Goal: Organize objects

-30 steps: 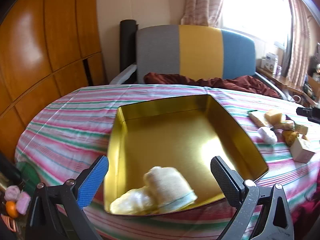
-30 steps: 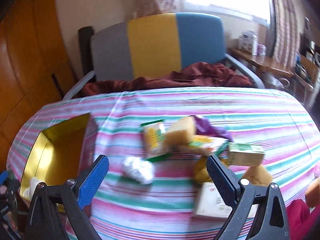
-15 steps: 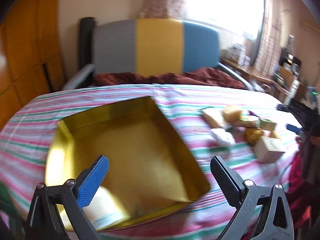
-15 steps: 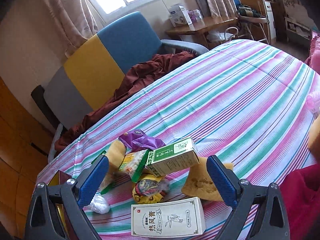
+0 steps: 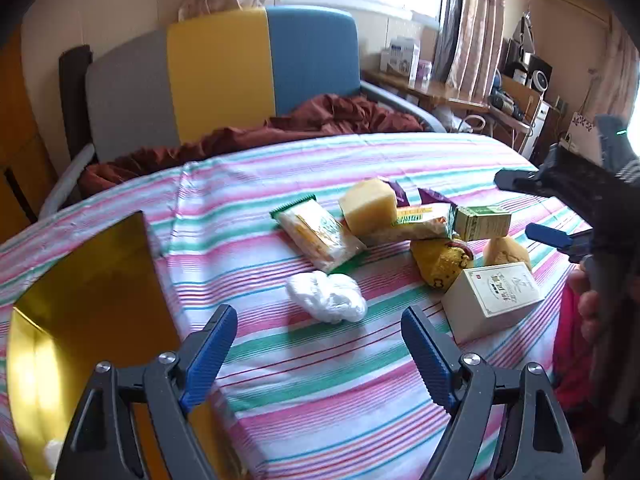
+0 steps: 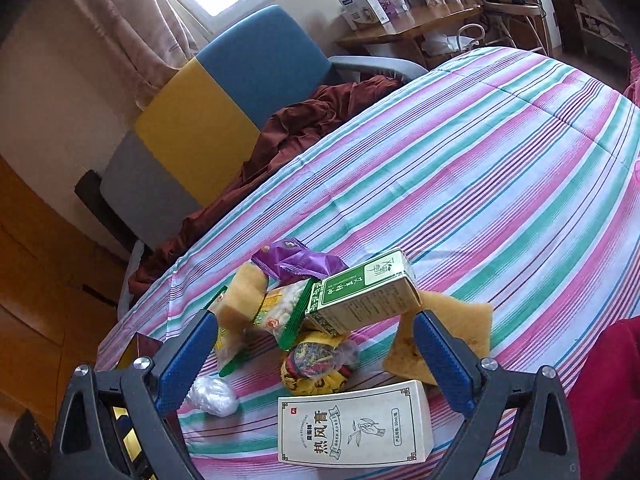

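A pile of small items lies on the striped tablecloth: a white box [image 6: 356, 426] [image 5: 492, 300], a green box [image 6: 360, 296] [image 5: 482, 222], a yellow sponge block [image 5: 368, 206], a snack packet [image 5: 316, 236], a crumpled white bag [image 5: 328, 296] [image 6: 210, 396], a yellow pouch [image 6: 316, 364]. The gold tray [image 5: 80, 300] is at the left. My left gripper [image 5: 318, 354] is open and empty just short of the white bag. My right gripper [image 6: 316, 360] is open and empty, over the pouch and white box; it also shows at the right of the left wrist view [image 5: 540, 212].
A grey, yellow and blue chair back [image 5: 224, 72] with a dark red cloth [image 5: 280, 128] stands behind the table. A purple wrapper [image 6: 296, 260] and a flat tan sponge [image 6: 456, 336] lie in the pile. A cluttered desk [image 6: 404, 28] is far right.
My left gripper swung right, from over the gold tray with its white bundle to facing the pile. My right gripper moved closer to the pile and tilted; both stayed open.
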The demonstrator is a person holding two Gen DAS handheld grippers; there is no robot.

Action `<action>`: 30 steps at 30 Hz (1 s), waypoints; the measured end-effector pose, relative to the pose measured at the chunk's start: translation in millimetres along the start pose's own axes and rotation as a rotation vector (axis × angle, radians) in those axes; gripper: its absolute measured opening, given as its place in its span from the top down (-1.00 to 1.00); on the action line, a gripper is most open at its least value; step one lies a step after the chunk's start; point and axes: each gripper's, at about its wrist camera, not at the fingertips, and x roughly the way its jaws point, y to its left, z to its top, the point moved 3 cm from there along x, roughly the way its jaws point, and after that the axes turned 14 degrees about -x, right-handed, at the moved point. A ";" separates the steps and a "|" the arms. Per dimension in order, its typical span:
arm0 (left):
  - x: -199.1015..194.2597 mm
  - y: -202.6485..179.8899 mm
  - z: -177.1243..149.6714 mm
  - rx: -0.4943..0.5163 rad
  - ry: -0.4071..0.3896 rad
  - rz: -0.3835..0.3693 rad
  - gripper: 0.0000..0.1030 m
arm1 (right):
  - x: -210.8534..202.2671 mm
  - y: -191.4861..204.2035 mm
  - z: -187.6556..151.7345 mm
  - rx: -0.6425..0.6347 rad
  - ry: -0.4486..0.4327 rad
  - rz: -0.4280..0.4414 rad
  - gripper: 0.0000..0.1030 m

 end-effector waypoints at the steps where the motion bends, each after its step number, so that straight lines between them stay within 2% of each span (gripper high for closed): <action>1: 9.9 -2.0 1.4 -0.012 0.015 0.003 -0.63 | -0.2 0.0 0.4 0.001 -0.002 0.003 -0.94; 7: 61.3 -5.8 7.7 -0.077 0.084 0.046 -0.64 | 0.0 -2.0 0.6 0.023 -0.003 0.029 -0.94; 11: 90.1 -7.2 8.2 -0.068 0.106 0.092 -0.59 | 0.3 -2.0 0.4 0.030 -0.002 0.042 -0.94; 13: 102.0 -8.8 3.6 -0.050 0.123 0.091 -0.08 | 0.9 -1.9 0.3 0.032 -0.001 0.046 -0.94; 14: 104.2 -9.4 0.4 -0.042 0.114 0.097 -0.01 | 1.4 -1.6 0.3 0.032 0.001 0.046 -0.94; 15: 101.1 -11.1 -2.2 -0.027 0.077 0.092 0.19 | 1.8 -1.4 0.3 0.032 0.002 0.047 -0.94; 20: 85.4 -18.0 -22.7 -0.011 0.031 0.003 0.20 | 1.4 -0.7 0.9 0.032 -0.001 0.050 -0.94; 30: 81.0 -20.6 -33.1 0.015 0.002 -0.007 0.19 | 8.4 2.2 -3.6 0.025 0.047 0.055 -0.94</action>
